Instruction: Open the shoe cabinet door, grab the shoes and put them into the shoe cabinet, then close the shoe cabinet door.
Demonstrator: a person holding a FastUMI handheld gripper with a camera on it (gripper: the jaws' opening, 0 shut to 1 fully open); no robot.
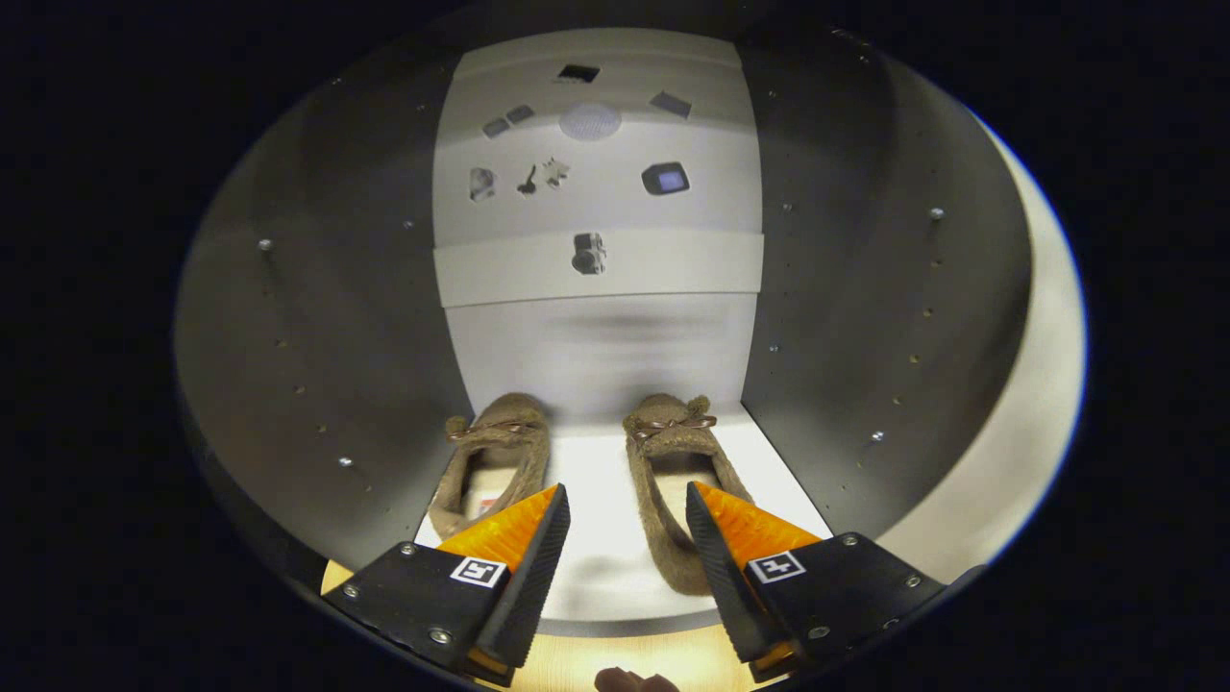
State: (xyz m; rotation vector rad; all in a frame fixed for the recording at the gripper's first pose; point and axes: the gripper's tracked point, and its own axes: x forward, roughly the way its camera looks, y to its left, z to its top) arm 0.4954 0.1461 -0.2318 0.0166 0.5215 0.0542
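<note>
- Cabinet (846,317) standing open ahead of the gripper, dark side walls (317,346) dotted with small shelf-pin holes and screws, pale back panel (596,356) rising behind the shoes.
- Lying across that back panel higher up, a pale shelf edge (596,274), with small dark printed shapes showing above it; too blurred to identify.
- Spreading as the cabinet's floor, a white bottom shelf (596,557) carrying both shoes.
- Sitting inside the cabinet on that bottom shelf, right shoe (673,500), a brown fuzzy slipper with a small bow at the toe, toe pointing at the back panel, heel reaching toward the right finger and partly hidden by it.
- Sitting beside it on the same shelf, left shoe (495,461), matching brown slipper with bow, toe also toward the back panel, heel hidden behind the left finger.
- Hovering at the cabinet's front edge, gripper (627,505) with jaws spread wide, pinching nothing, bare white shelf showing between the fingers.
- Running below the cabinet's front lip, a strip of light wood surface (615,663).
- Peeking in at that wood strip, a small rounded brownish shape (634,680); cannot tell what.
</note>
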